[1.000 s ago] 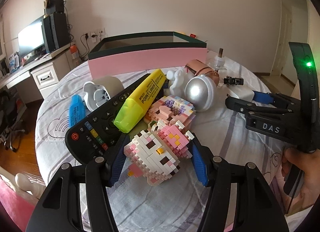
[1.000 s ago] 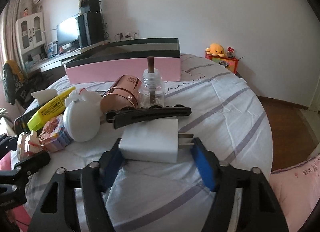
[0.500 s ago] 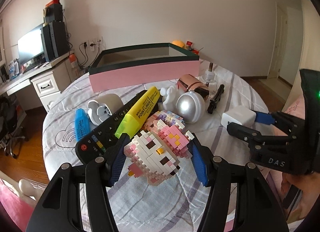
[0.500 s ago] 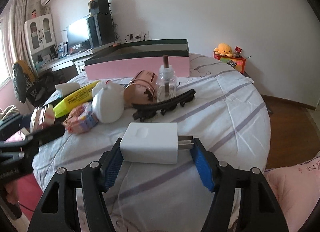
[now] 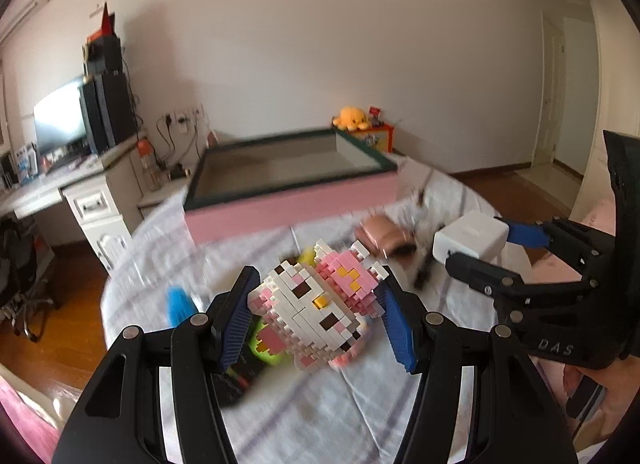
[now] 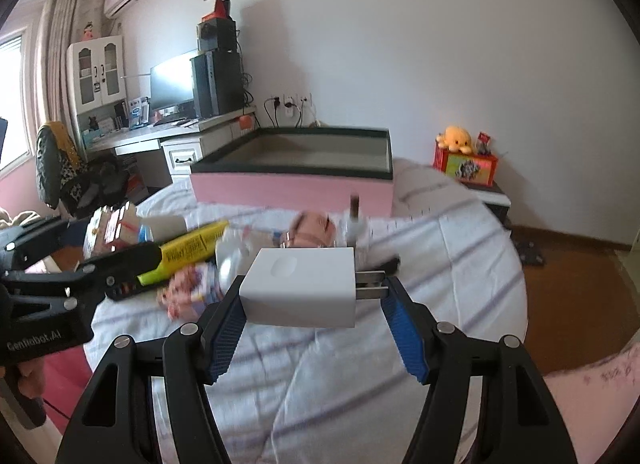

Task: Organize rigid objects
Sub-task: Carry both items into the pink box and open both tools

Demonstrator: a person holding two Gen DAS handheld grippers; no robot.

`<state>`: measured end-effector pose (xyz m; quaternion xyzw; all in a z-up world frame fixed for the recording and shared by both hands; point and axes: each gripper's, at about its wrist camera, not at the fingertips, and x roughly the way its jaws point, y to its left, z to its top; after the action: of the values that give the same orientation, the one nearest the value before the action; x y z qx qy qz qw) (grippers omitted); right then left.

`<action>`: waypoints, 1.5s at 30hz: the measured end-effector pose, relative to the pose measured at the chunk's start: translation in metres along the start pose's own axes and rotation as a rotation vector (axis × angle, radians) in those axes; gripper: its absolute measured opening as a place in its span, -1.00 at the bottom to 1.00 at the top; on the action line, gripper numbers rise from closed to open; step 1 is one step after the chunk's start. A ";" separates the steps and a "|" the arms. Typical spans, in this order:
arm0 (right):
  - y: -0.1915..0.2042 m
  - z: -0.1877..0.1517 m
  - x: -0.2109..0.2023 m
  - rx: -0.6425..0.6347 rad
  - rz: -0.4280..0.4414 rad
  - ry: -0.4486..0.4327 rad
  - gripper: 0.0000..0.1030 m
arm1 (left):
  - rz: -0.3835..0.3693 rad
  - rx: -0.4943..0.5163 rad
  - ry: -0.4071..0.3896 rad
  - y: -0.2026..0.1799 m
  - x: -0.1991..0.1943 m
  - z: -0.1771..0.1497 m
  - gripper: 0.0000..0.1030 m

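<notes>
Block toy: the block toy (image 5: 312, 312) is a white and pink kitty made of little bricks. It is up in the air above the bed (image 5: 344, 416), tilted.
Left gripper: the left gripper (image 5: 316, 320) has its jaws clamped on the block toy, one blue pad on each side.
Charger: the white charger (image 6: 300, 284) is also up in the air, with its metal prongs pointing to the right.
Right gripper: the right gripper (image 6: 312, 316) has its jaws clamped on the charger. One pad pushes on the prongs, not on the flat body.
Box: the pink box (image 6: 296, 186) with the dark rim sits open at the far side of the bed, well apart from both grippers.
Left on the bed: a yellow marker (image 6: 188, 248) and more small things, blurry.
What could go wrong: the toy could break into bricks if squeezed too hard. The charger could twist and slip, because the prongs are thin. Either one could bump the box rim if carried too low.
</notes>
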<state>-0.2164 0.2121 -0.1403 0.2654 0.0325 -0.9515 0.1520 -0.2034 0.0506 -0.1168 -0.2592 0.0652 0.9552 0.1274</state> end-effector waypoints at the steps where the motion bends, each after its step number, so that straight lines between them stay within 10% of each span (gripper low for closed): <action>1: 0.001 0.006 0.000 -0.006 0.004 -0.009 0.32 | 0.004 0.008 -0.016 0.002 0.000 0.009 0.17; 18: 0.002 0.142 0.133 -0.125 0.073 0.126 0.32 | 0.007 0.005 0.176 0.080 0.152 0.128 0.15; 30: -0.015 0.143 0.252 -0.094 0.119 0.425 0.32 | 0.036 -0.008 0.429 0.107 0.264 0.118 0.16; 45: -0.001 0.169 0.191 -0.142 0.127 0.267 0.64 | 0.084 -0.068 0.243 0.124 0.209 0.130 0.86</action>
<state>-0.4560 0.1374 -0.0939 0.3795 0.1027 -0.8916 0.2247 -0.4737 0.0005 -0.1053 -0.3742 0.0584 0.9229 0.0696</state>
